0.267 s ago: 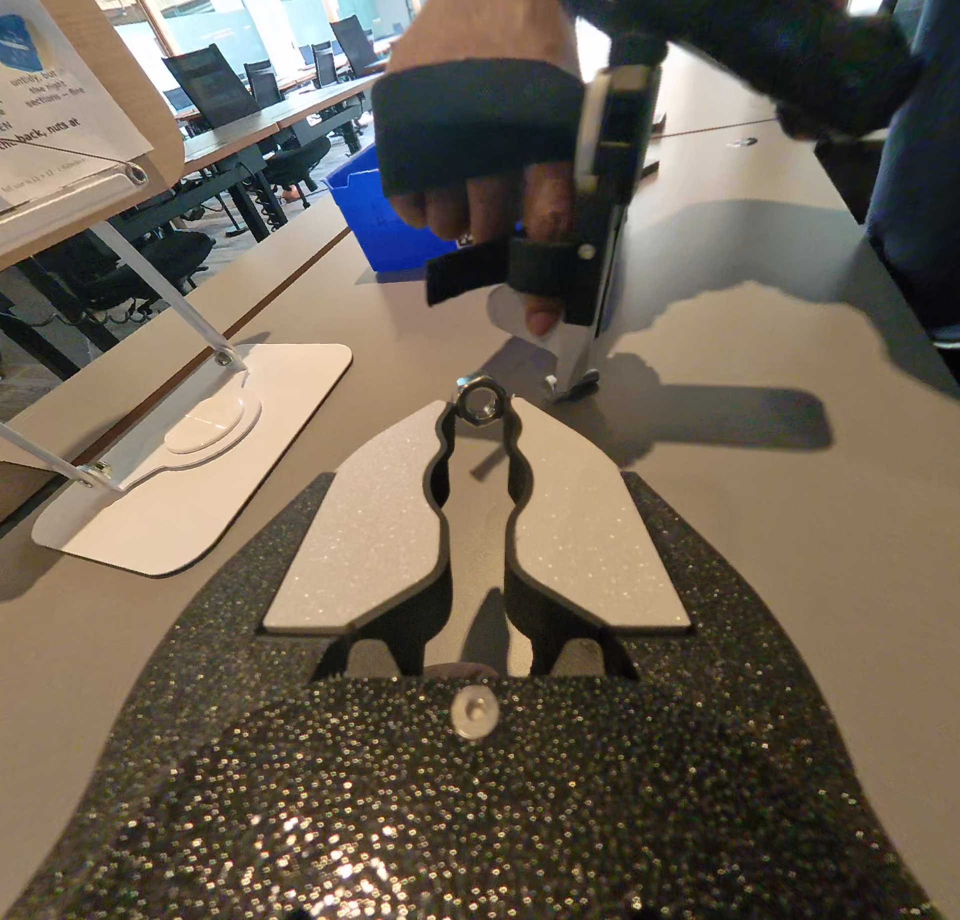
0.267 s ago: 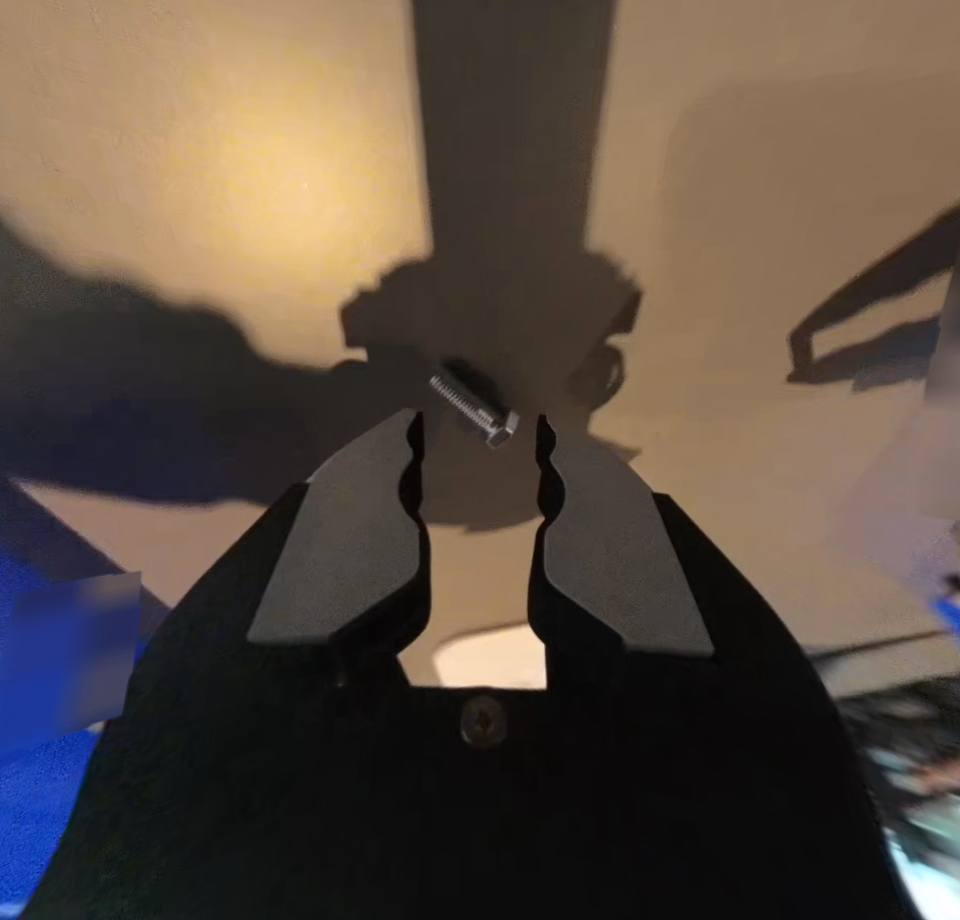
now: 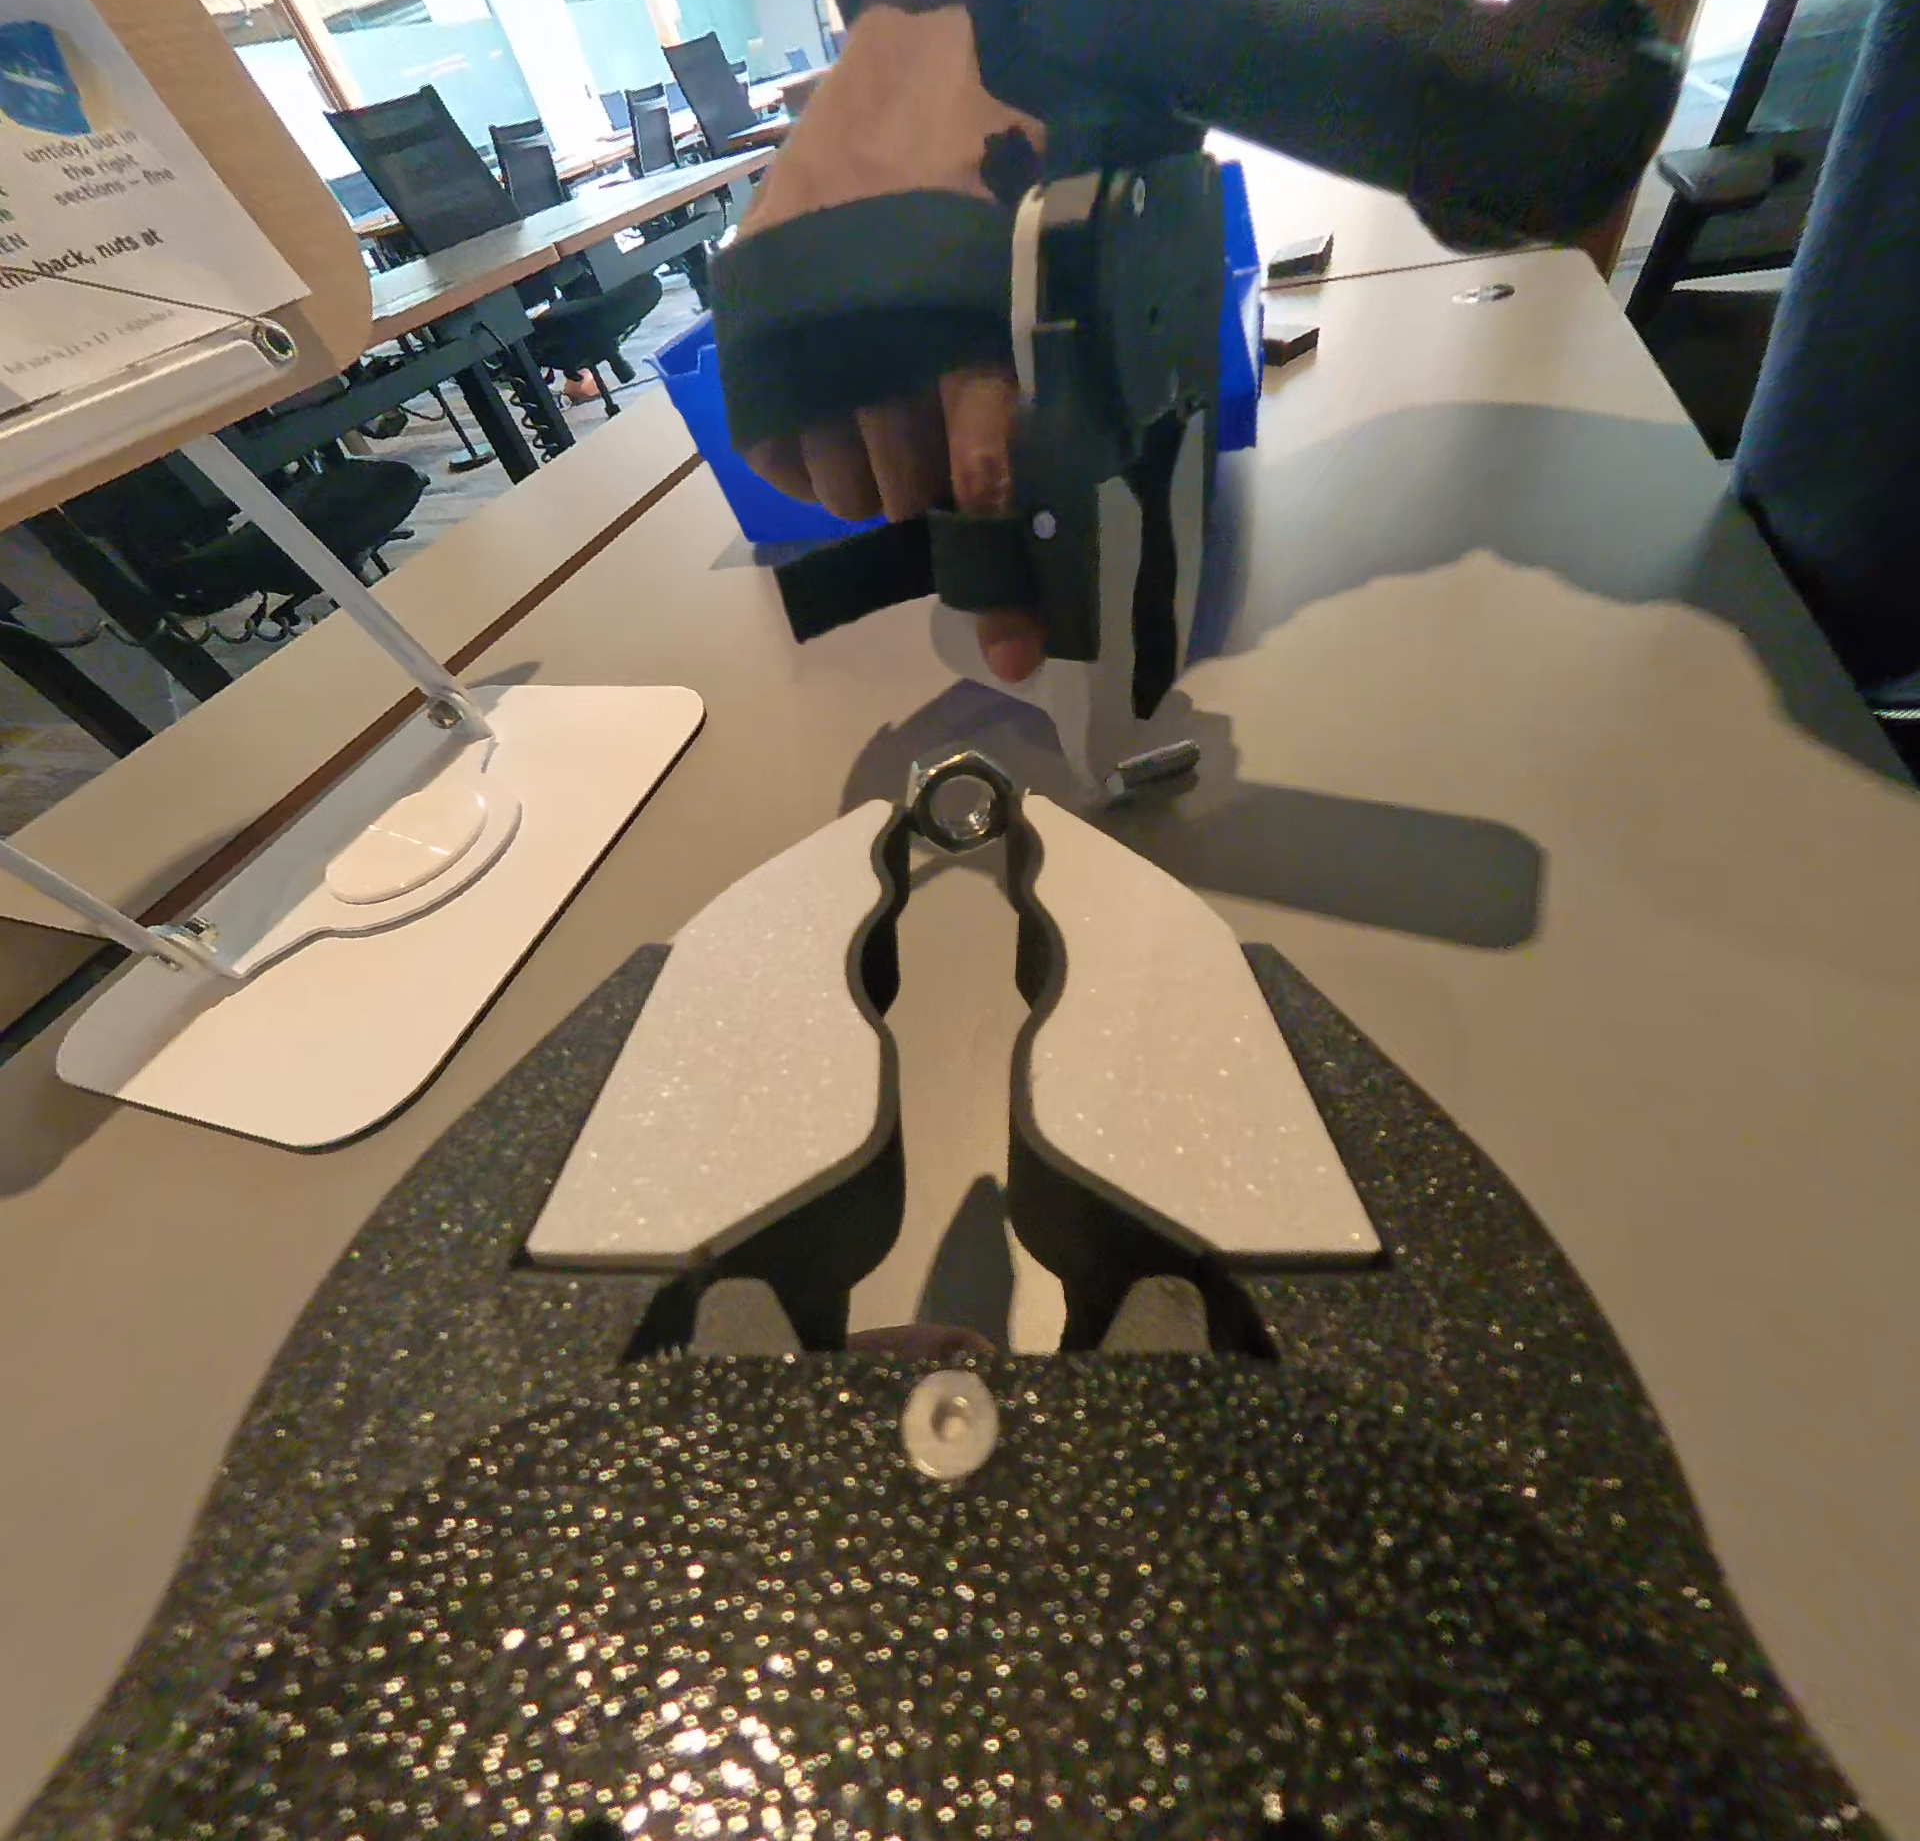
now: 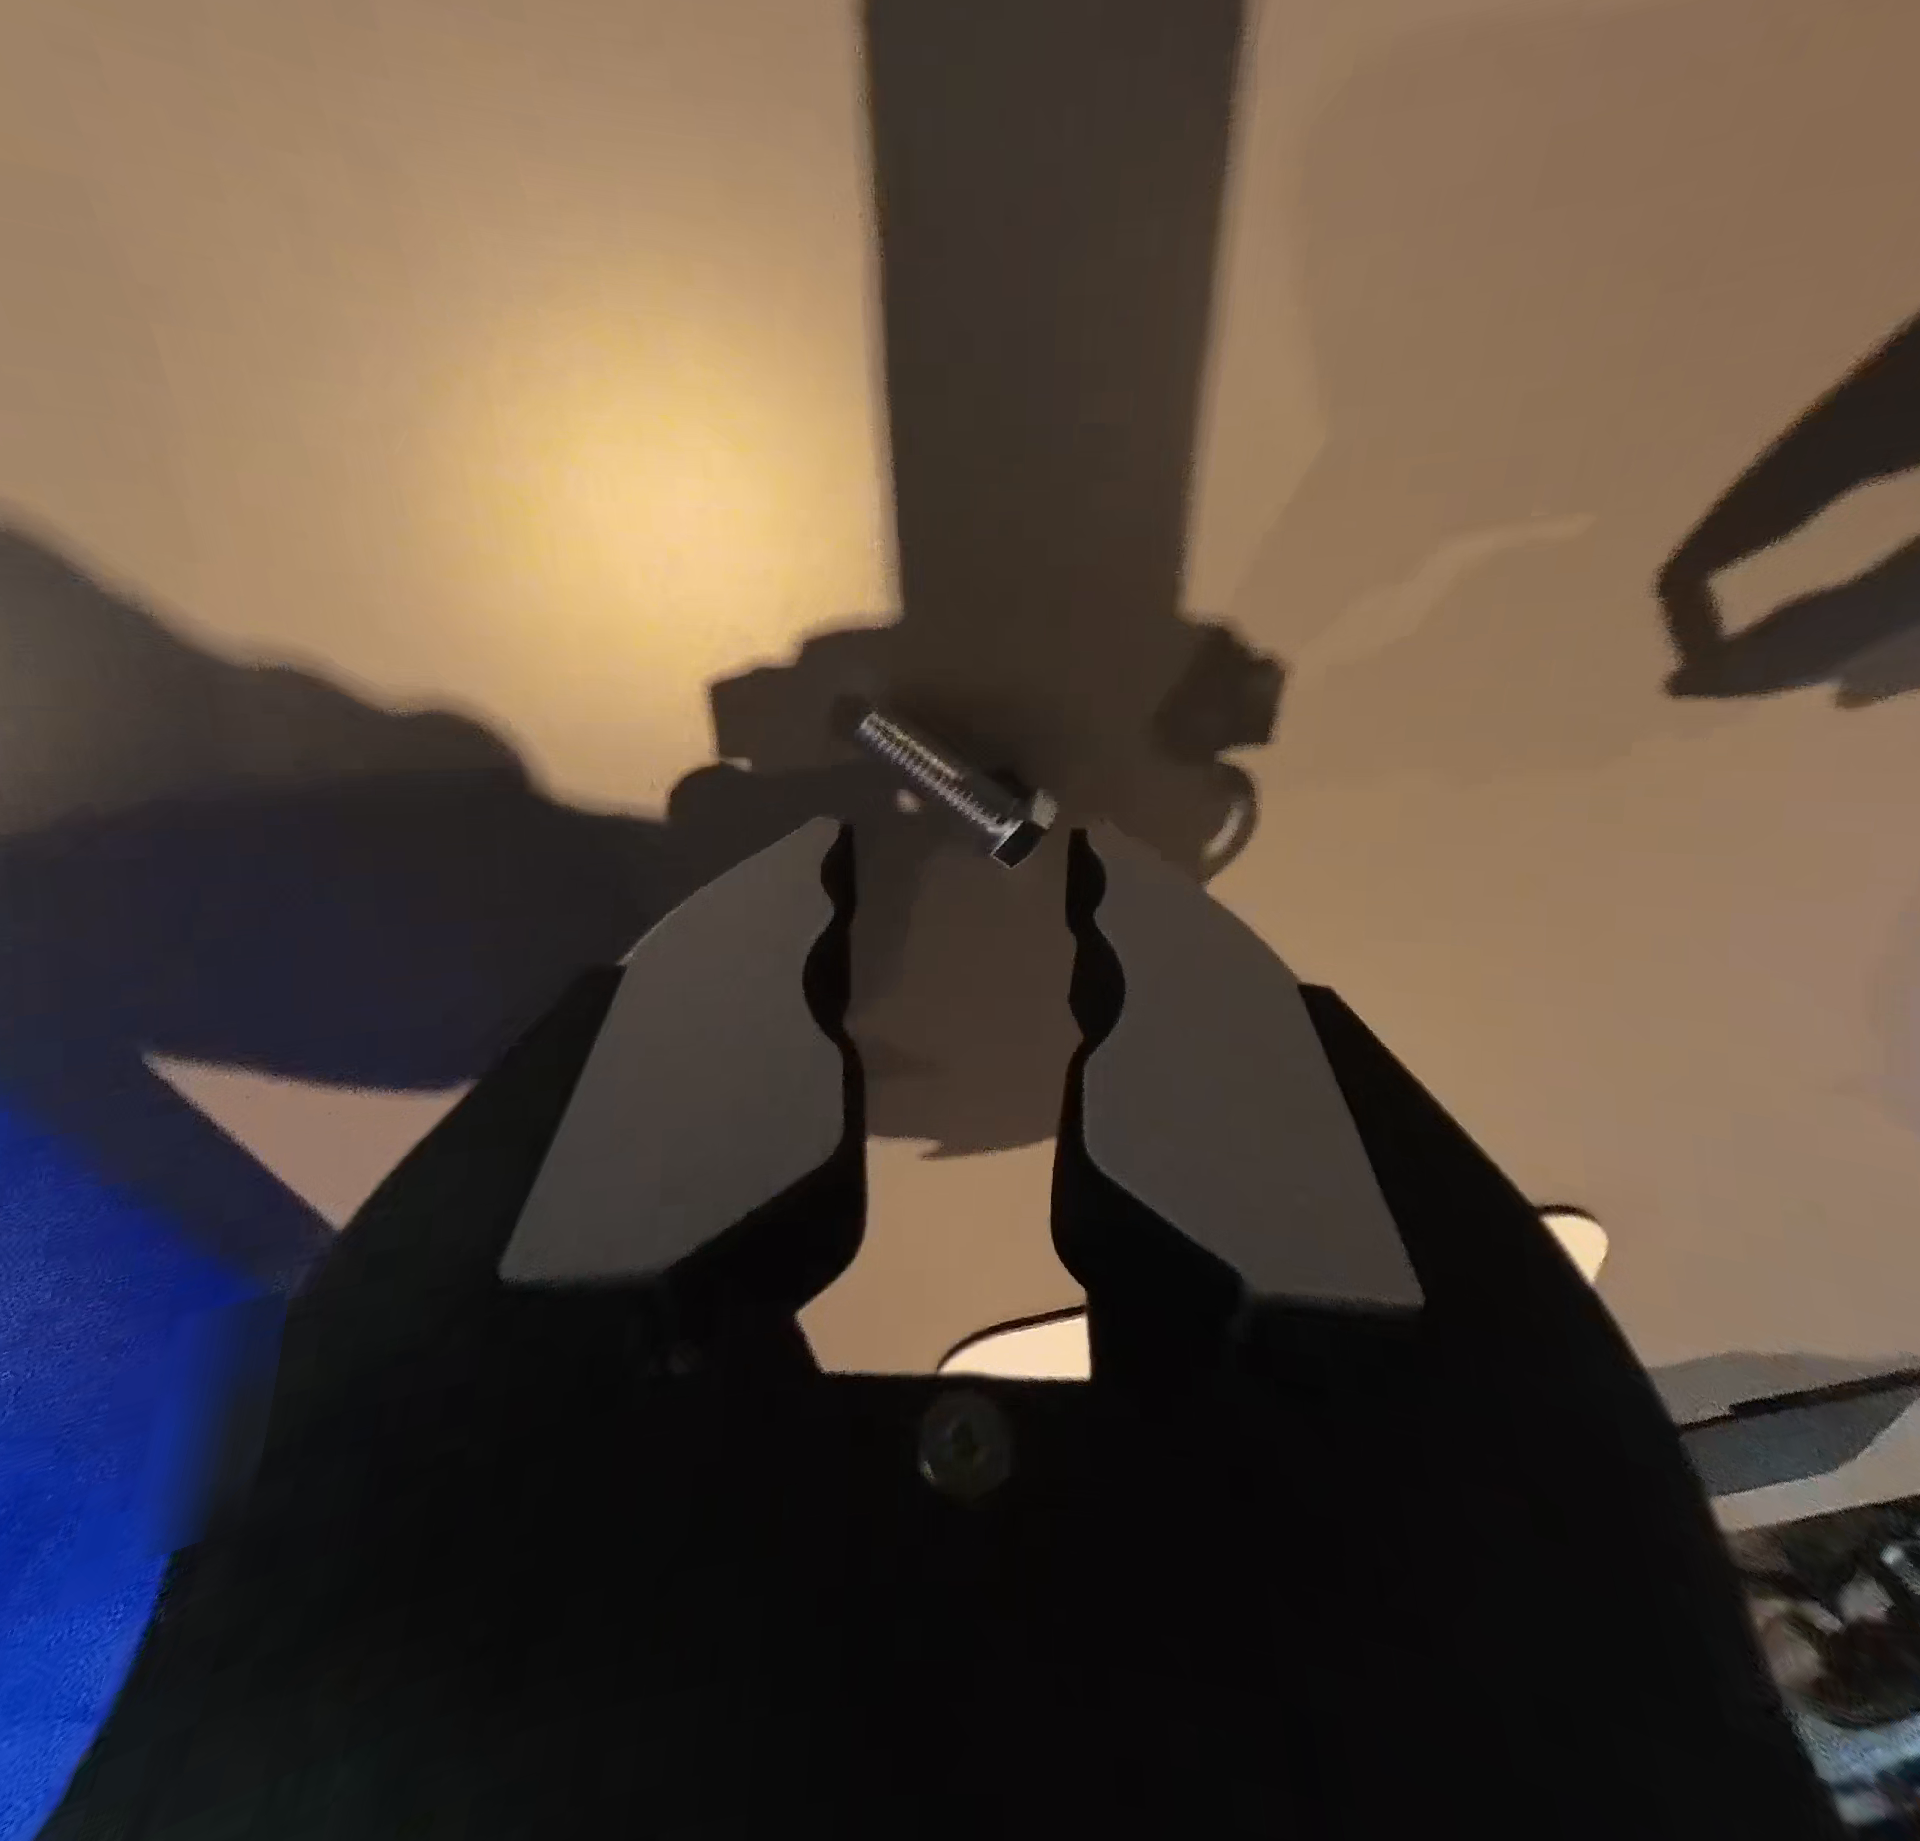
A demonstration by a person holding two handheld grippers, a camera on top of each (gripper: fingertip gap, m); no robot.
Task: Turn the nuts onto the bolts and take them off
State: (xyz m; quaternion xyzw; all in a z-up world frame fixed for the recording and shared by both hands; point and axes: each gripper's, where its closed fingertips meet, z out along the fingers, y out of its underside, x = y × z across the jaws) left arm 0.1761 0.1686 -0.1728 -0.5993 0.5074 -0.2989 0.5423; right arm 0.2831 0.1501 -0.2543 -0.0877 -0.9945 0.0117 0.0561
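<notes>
My left gripper (image 3: 958,827) is shut on a silver hex nut (image 3: 958,812), held at the fingertips with its hole facing the camera, just above the beige table (image 3: 1558,1116). A short silver bolt (image 4: 951,789) lies on the table; it also shows in the left wrist view (image 3: 1148,765), just right of and beyond the nut. My right gripper (image 4: 961,835) is open and points down at the bolt, with the bolt's head just past its fingertips. A hand holds that gripper (image 3: 1127,731) right over the bolt in the left wrist view.
A blue bin (image 3: 707,378) stands behind the right gripper. A white stand base (image 3: 364,960) with a sign on slanted rods sits at the left. Small dark blocks (image 3: 1288,342) lie farther back. A person's dark clothing (image 3: 1829,389) is at the right edge.
The right gripper has turned and drawn back slightly over the bolt, staying open. The left gripper still holds the nut; its view has shifted a little.
</notes>
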